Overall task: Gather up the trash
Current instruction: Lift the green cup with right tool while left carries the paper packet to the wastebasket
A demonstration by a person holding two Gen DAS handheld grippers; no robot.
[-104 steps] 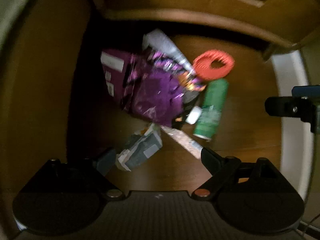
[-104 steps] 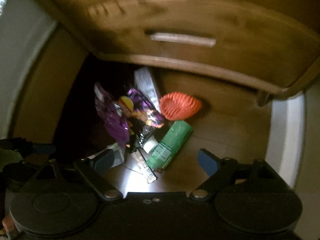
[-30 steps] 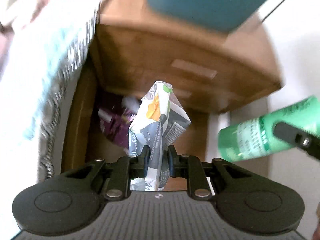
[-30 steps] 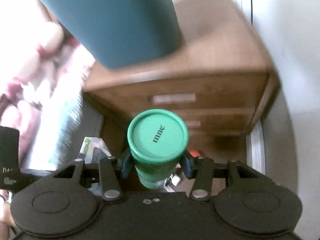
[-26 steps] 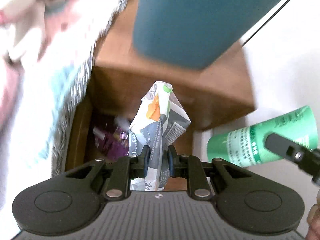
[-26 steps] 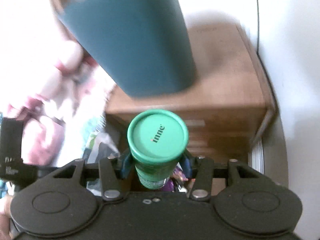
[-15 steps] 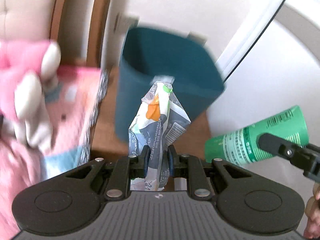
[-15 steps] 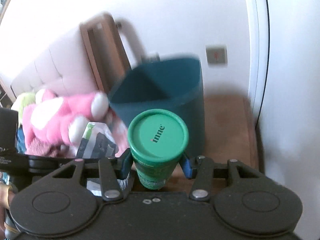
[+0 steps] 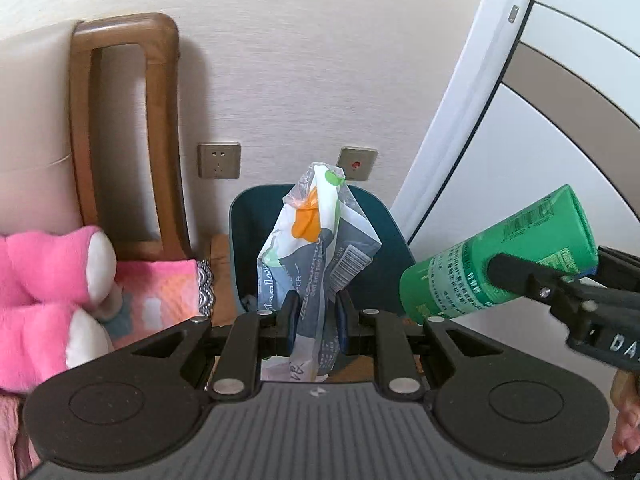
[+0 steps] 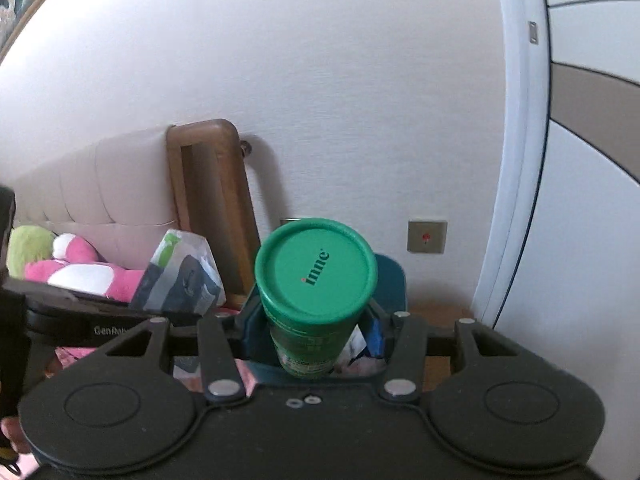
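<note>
Trash is in both grippers: the left gripper (image 9: 314, 322) has its jaws clamped on a crumpled snack wrapper (image 9: 320, 240), white and grey with orange and green patches and a barcode, which stands up from the jaws in front of a dark teal trash bin (image 9: 384, 232). The right gripper (image 10: 314, 330) has its jaws clamped on the sides of a green cylindrical canister (image 10: 316, 268), whose flat end, printed "inne", faces the right wrist camera. In the left wrist view this canister (image 9: 496, 260) lies tilted at the right, held by the right gripper (image 9: 532, 280), near the bin's right wall and beside the wrapper without touching it. In the right wrist view the wrapper (image 10: 180, 276) shows at the left, with the bin (image 10: 394, 276) just behind the canister; some crumpled scraps are visible low inside it, too small to name. The bin stands on a wooden nightstand (image 9: 220, 248) against the far wall, below a wall socket (image 9: 219, 161) and a switch plate with a red dot (image 9: 357, 163). To the left are a wooden-framed padded headboard (image 9: 124, 128), a pink plush toy (image 9: 48, 300) and a pink patterned blanket (image 9: 156, 300) on the bed.
</note>
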